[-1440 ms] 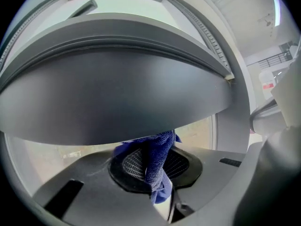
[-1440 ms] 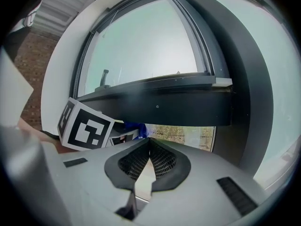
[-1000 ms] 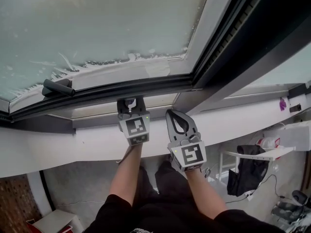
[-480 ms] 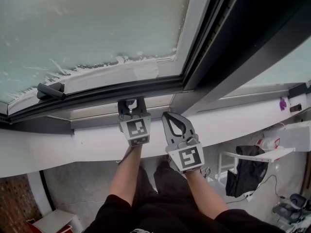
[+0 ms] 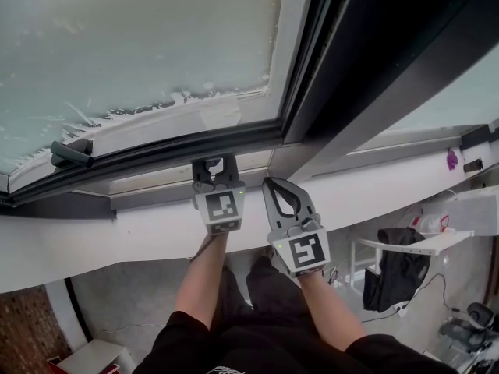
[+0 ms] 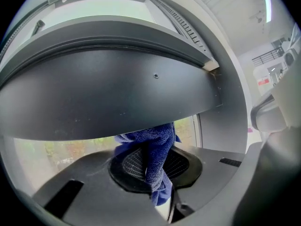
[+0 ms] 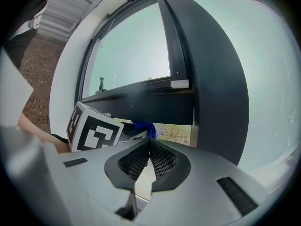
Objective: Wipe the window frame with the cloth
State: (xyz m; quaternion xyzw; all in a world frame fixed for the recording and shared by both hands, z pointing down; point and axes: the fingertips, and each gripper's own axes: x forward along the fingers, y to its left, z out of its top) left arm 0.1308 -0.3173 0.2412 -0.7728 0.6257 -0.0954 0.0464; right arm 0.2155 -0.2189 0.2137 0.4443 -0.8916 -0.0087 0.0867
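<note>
Cloth (image 6: 157, 149), clamped in the left gripper (image 5: 214, 164), should be pressed firmly along the frame (image 6: 117, 93), with the right gripper (image 5: 275, 185), closed and empty, held clear.

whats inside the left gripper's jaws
A blue cloth, clamped in the left gripper. Its top runs up under the dark window frame, which covers the cloth's upper edge.

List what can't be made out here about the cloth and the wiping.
Left gripper view: the cloth runs behind the dark frame bar, so contact cannot be told.
Head view: the left gripper clamping the cloth hides it.
Right gripper view: only a blue scrap of cloth shows past the marker cube.
Dirt on the frame: too small to see.
</note>
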